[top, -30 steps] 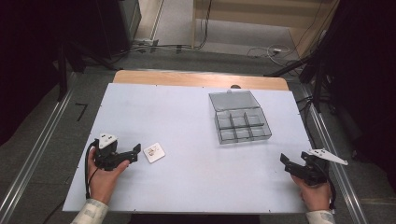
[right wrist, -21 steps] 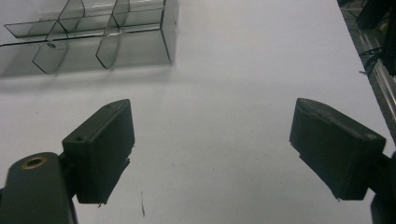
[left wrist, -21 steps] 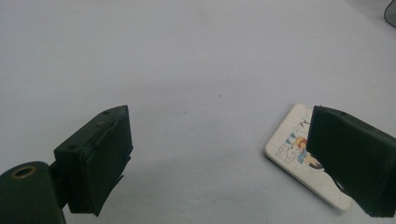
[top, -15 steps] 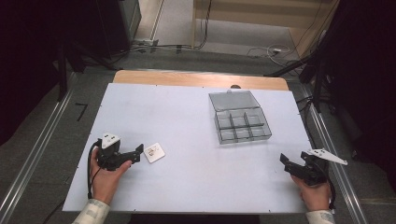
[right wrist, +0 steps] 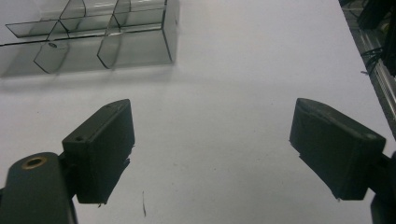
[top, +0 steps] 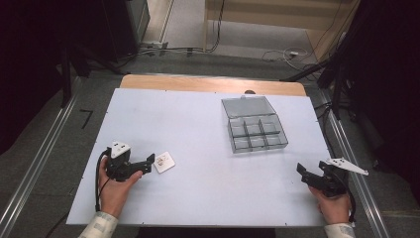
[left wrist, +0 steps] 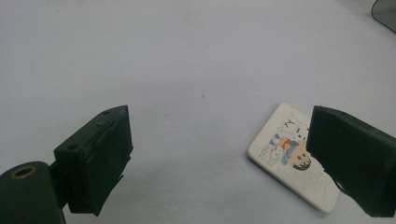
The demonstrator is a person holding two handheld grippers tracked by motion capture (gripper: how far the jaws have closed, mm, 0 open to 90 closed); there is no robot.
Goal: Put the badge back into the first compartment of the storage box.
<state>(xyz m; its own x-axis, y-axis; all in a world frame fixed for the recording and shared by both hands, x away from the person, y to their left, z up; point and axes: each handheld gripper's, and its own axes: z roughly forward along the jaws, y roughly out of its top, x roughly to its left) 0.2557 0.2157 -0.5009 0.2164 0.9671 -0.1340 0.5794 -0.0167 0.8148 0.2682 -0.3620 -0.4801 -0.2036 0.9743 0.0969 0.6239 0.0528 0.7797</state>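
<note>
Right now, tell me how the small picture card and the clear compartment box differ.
The picture card is small, flat, white and opaque with a cartoon print; the compartment box is far larger, see-through grey plastic, divided into cells with its lid open. The card lies just ahead of the left gripper, partly under one jaw; the box lies well away from both grippers. Both rest on the white table.

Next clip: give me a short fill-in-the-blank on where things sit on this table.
1. The left gripper has its fingers ____, with nothing between them.
2. The small white card lies flat on the ____.
3. The clear compartment box has its lid ____.
4. The gripper nearer the card is the ____ one.

Missing words: open; table; open; left
</note>
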